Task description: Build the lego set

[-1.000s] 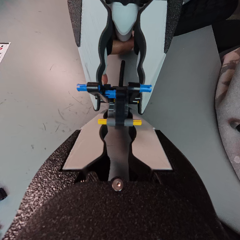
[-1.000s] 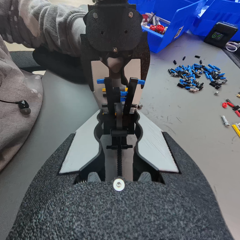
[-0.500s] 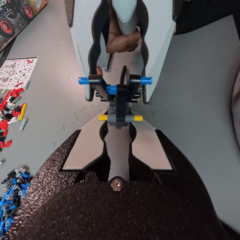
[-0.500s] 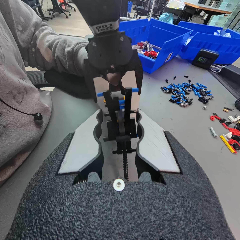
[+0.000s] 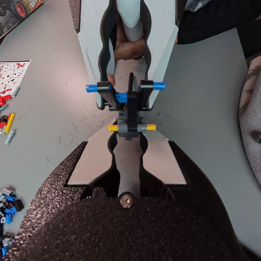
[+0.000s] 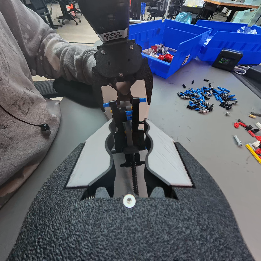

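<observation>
Both hand-held grippers pinch one lego assembly (image 5: 129,113) above bench (image 5: 49,98): left hand-held gripper (image 5: 127,127) on grey end, right hand-held gripper (image 6: 129,135) clamped on black frame. Risk: twist between grips pops blue pins (image 5: 158,85) or splits frame.

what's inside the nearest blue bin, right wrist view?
The open-fronted blue plastic bin holds loose parts: two red round pieces, pale grey beams and a thin black rod. Its front lip and the left claw hide the rest of its floor.

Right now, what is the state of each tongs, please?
Left tongs: closed on the lego assembly, at its grey and yellow end.
Right tongs: closed on the same lego assembly, at its black beams.
</observation>
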`<state>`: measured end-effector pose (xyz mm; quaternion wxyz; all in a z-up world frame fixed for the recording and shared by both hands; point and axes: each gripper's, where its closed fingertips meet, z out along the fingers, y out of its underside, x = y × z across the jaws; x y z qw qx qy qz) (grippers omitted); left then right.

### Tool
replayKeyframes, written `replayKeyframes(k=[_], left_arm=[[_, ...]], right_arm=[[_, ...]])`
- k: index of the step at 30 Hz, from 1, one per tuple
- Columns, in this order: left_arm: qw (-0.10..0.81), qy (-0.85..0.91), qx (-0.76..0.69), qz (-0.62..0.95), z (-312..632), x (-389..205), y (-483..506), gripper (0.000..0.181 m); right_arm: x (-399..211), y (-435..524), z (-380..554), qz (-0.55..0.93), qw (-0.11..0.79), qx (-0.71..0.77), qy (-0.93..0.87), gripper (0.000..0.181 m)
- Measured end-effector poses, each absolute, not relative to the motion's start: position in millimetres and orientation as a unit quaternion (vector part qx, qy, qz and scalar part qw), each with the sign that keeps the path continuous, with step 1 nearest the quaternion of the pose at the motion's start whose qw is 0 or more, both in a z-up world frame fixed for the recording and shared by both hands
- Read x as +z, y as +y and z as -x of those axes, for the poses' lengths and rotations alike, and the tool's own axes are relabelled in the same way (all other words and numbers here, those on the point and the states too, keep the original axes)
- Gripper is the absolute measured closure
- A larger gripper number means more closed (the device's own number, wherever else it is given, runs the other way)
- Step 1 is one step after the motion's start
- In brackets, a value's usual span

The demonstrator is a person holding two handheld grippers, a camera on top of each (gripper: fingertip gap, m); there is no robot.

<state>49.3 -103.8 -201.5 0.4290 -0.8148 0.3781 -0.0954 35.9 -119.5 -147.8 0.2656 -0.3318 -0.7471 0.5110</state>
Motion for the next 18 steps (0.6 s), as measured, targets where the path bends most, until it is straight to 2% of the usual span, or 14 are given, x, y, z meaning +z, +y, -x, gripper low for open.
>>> replayKeyframes(k=[1,14,18], left_arm=[[0.427,0.379,-0.099,0.815,-50.6,-201.9,-104.1,0.155],[0.424,0.37,-0.119,0.818,-50.2,-203.2,-106.4,0.155],[0.415,0.366,-0.128,0.823,-48.0,-206.2,-107.6,0.155]], right_arm=[[-147.7,-120.5,-36.1,0.329,0.268,0.51,-0.748,0.142],[-146.6,-123.6,-32.7,0.317,0.3,0.507,-0.744,0.145],[-149.4,-123.4,-29.8,0.336,0.285,0.512,-0.737,0.143]])
